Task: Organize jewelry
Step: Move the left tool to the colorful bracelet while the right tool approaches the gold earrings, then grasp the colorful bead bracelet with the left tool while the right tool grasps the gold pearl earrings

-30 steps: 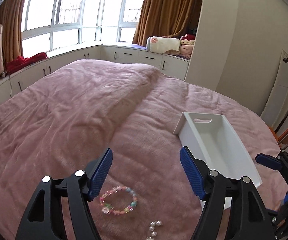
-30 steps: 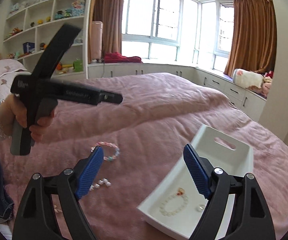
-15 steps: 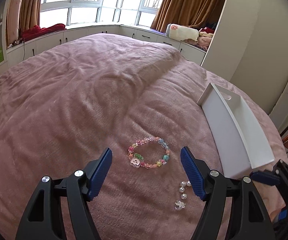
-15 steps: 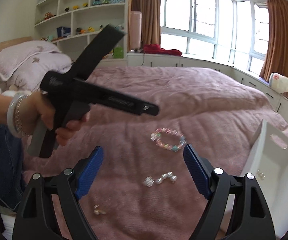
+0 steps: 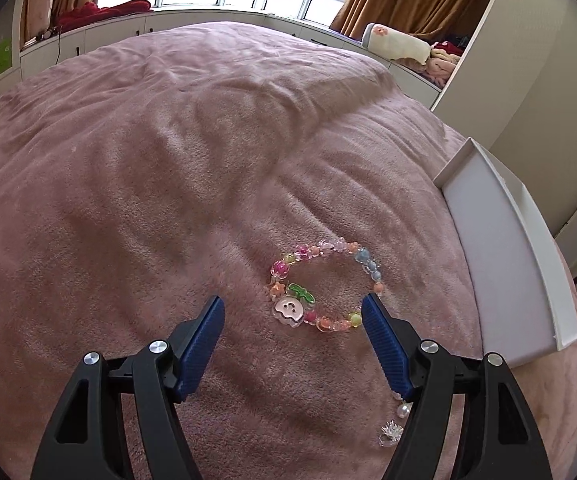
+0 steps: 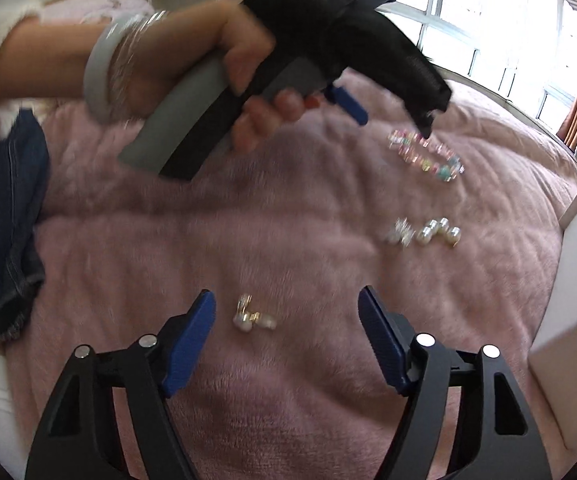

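Both tools spread: left tool (image 5: 291,322) straddles the bracelet (image 5: 324,286) near the tray (image 5: 504,248); right tool (image 6: 284,320) over earrings (image 6: 253,317), ready to pinch.

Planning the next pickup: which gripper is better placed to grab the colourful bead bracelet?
Left. The left gripper is open, with the bead bracelet on the blanket just ahead of its fingertips. The right gripper is open over a small pearl piece, farther from it.
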Available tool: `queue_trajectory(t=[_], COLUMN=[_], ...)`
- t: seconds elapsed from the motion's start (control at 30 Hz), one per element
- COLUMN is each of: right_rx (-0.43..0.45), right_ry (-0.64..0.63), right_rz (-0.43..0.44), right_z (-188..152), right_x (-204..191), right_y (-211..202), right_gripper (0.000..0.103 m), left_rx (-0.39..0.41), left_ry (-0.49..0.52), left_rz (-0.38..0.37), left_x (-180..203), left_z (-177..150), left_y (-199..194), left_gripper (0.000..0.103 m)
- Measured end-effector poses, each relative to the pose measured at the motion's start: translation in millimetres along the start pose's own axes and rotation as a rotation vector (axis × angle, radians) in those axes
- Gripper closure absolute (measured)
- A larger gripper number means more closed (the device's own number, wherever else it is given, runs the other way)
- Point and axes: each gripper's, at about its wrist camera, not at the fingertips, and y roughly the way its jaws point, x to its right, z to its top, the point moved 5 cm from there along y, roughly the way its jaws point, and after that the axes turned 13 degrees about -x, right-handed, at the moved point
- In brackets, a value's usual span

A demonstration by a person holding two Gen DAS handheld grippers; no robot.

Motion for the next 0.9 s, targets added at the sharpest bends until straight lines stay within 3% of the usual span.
queue_trajectory(t=[0.27, 0.53, 0.87, 0.9], right_rx=[-0.01, -0.007, 0.024, 0.026], right_ry=[-0.014, -0.003, 0.109, 0.12], right_rz=[-0.016, 0.014, 0.125, 0.136], right_z=[-11, -13, -16, -18], right_x=[-12, -4, 25, 28], right_y=[10, 9, 4, 2], right_gripper=[0.044, 0.055, 0.07, 0.072], left_rx=[-0.017, 0.006, 0.008, 0.011], left_ry=[0.01, 0.042, 0.082, 0.083], left_rz=[0.043, 0.117, 0.137, 0.139], left_x=[3, 5, 10, 10], left_z=[7, 1, 4, 4], left_y=[23, 27, 28, 27], left_gripper=[0.03, 0.037, 0.073, 0.073])
